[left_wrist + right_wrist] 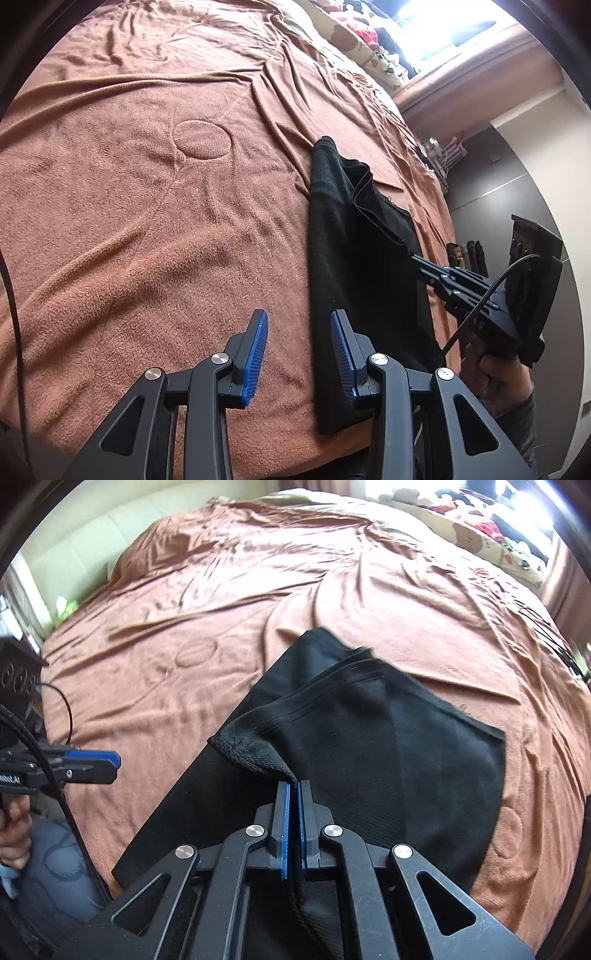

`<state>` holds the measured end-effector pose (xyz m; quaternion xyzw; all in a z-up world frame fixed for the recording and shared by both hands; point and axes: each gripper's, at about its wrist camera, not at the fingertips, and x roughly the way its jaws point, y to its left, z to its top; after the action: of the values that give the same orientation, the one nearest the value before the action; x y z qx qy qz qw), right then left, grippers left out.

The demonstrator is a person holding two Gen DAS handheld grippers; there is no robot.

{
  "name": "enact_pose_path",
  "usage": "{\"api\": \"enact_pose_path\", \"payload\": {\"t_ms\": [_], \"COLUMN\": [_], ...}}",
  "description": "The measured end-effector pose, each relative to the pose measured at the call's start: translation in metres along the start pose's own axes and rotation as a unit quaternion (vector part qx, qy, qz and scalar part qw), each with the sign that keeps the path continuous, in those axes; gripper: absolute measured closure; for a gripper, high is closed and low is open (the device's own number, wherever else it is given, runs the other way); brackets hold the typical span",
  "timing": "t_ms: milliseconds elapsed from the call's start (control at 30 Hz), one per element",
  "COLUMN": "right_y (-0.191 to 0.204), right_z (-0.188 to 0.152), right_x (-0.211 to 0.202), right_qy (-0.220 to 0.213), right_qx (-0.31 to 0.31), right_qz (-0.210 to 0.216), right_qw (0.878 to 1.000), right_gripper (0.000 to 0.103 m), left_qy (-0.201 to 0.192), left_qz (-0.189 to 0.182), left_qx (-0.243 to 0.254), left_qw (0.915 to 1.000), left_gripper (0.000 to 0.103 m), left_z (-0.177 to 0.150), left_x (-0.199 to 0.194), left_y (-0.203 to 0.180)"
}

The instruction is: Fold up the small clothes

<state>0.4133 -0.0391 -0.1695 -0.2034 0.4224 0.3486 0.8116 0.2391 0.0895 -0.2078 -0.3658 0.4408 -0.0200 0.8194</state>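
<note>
Setting: a bed (332,590) covered by a rumpled brown blanket (147,221) is seen, with a heap of mixed clothes (480,524) far beyond both tongs, by a bright window.
Garment: a black garment (424,757) is laid on the blanket near the bed's front edge, directly ahead of the right tongs and just to the right of the left tongs.
Right tongs: the right tongs (294,786) are pressed together on a hemmed corner of the garment, which is lifted off the layer beneath.
Left tongs: the left tongs (299,350) are held spread, with nothing between them; bare blanket lies under the gap, and the garment's long edge runs beside the right finger (341,354).
Done so far: the garment is judged to be partly folded already, since a straight doubled edge and stacked layers are seen.
Left to do: the pinched corner is judged still to be carried across and laid flat; further folds cannot be ruled out.
</note>
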Motion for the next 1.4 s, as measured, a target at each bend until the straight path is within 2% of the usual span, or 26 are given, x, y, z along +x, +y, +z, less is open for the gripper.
{"api": "enact_pose_path", "payload": {"t_ms": [133, 300, 533, 800, 933, 1133, 1300, 1333, 1367, 1400], "right_y": [-0.028, -0.053, -0.093, -0.132, -0.141, -0.142, -0.128, -0.124, -0.119, -0.113], "right_z": [-0.002, -0.012, -0.024, -0.033, -0.033, -0.034, -0.035, -0.034, -0.034, -0.033], "right_x": [-0.014, -0.029, -0.037, -0.023, -0.012, -0.02, -0.025, -0.026, -0.027, -0.028], "right_qy": [-0.026, -0.047, -0.061, -0.059, -0.033, -0.039, -0.038, -0.036, -0.036, -0.037], "right_qx": [0.049, 0.093, 0.146, 0.207, 0.235, 0.247, 0.226, 0.215, 0.205, 0.193], "right_qz": [-0.003, -0.007, -0.022, -0.047, -0.055, -0.053, -0.027, -0.025, -0.022, -0.02], "right_qw": [0.998, 0.994, 0.987, 0.975, 0.97, 0.967, 0.973, 0.976, 0.978, 0.98], "right_gripper": [0.103, 0.103, 0.103, 0.103, 0.101, 0.101, 0.1, 0.094, 0.078, 0.068], "left_qy": [-0.002, -0.003, 0.002, 0.01, 0.012, 0.014, 0.014, 0.014, 0.014, 0.013], "left_qz": [0.01, 0.009, 0.01, 0.011, 0.012, 0.012, 0.012, 0.011, 0.011, 0.011], "left_qx": [0.012, 0.002, 0.001, -0.003, -0.003, -0.002, -0.001, -0.002, -0.002, -0.003], "left_qw": [0.9999, 1.0, 1.0, 0.9999, 0.9999, 0.9998, 0.9998, 0.9998, 0.9998, 0.9999], "left_gripper": [0.065, 0.065, 0.065, 0.065, 0.065, 0.065, 0.065, 0.065, 0.065, 0.065], "left_z": [-0.001, -0.002, -0.002, 0.0, 0.0, 0.0, 0.0, 0.001, 0.0, 0.0], "left_x": [0.001, 0.001, 0.002, 0.007, 0.008, 0.009, 0.009, 0.01, 0.01, 0.01], "left_y": [-0.004, 0.002, 0.001, 0.001, 0.0, 0.0, 0.0, 0.0, 0.001, 0.001]}}
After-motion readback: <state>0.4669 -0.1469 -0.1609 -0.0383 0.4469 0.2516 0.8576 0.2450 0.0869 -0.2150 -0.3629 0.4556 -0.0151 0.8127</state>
